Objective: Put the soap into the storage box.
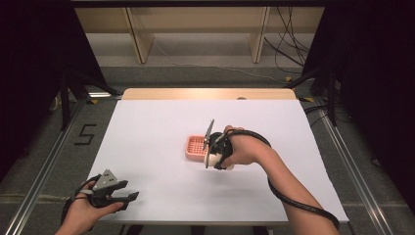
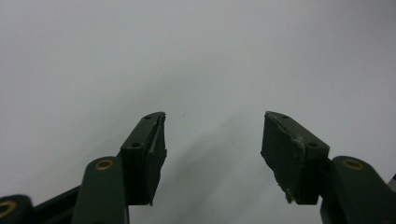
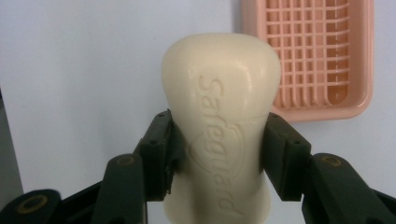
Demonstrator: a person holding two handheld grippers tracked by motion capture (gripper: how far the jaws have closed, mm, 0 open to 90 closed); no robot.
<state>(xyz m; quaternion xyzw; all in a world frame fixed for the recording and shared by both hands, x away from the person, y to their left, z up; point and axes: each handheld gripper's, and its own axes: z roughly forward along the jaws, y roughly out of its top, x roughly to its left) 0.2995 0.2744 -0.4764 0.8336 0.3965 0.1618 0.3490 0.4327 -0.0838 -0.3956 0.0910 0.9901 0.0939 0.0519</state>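
Right gripper (image 3: 217, 154) clamps soap (image 3: 222, 107) (embossed lettering), pink tray (image 3: 355, 105) beside

On the white counter (image 1: 161, 117), only the pink soap tray (image 1: 195, 148) at frame centre blocks your way, with your right tool (image 1: 211, 155) just right of it. The upper and left stretches lie open; your left tool (image 1: 128, 197) faces bare counter.

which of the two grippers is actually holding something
The right gripper: its jaws are clamped on a cream soap bar near the pink soap dish. The left gripper is open, with nothing between its jaws.
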